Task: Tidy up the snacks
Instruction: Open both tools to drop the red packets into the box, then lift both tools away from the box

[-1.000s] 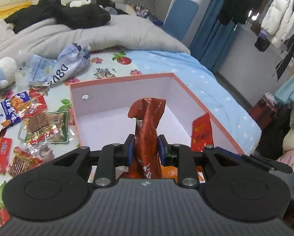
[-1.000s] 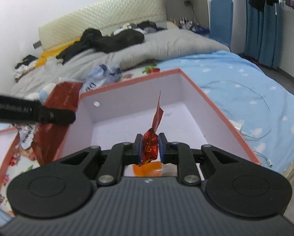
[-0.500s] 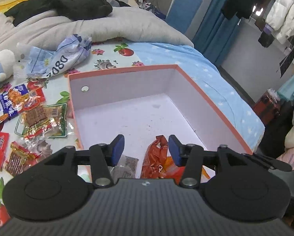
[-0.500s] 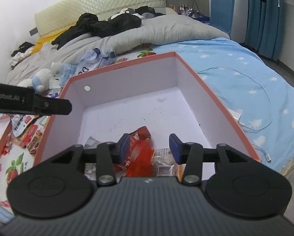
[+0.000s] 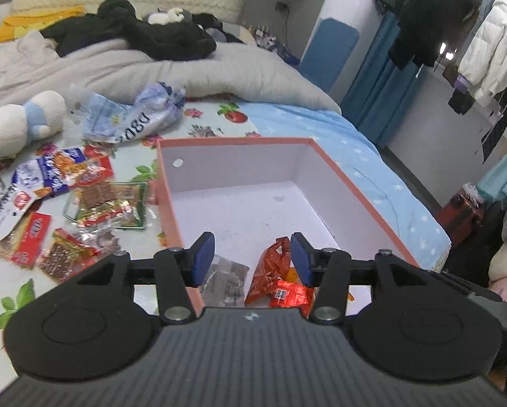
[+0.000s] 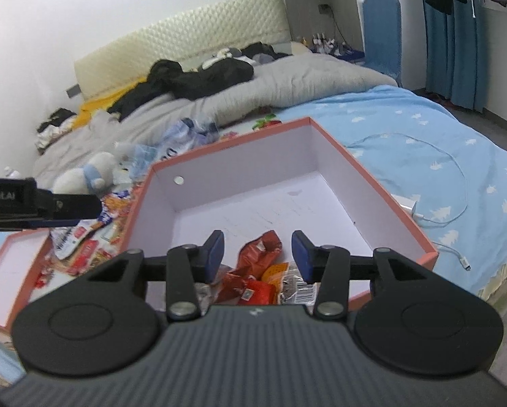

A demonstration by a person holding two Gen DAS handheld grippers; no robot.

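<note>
A salmon-edged box (image 5: 233, 140) with a white inside lies on the bed. Red and orange snack packets (image 5: 270, 271) and a clear packet of dark snack (image 5: 226, 274) rest at its near end. My left gripper (image 5: 251, 257) hangs open above that end, its blue pads well apart with nothing between them. My right gripper (image 6: 257, 254) is open too, over the red packets (image 6: 260, 247) in the same box (image 6: 372, 176). More loose snacks (image 5: 97, 203) are scattered on the sheet left of the box. The left gripper's black body (image 6: 50, 203) shows at the left edge of the right wrist view.
A second salmon box or lid (image 6: 13, 264) lies at the near left. A plush toy (image 5: 19, 122), a crumpled blue-white bag (image 5: 135, 118), a grey duvet (image 5: 151, 68) and black clothes lie behind. A white charging cable (image 6: 440, 176) crosses the blue sheet to the right.
Both grippers have opened and let go of their red packets, which now lie in the near end of the box. Both have drawn back a little, the left one shifting leftward.
</note>
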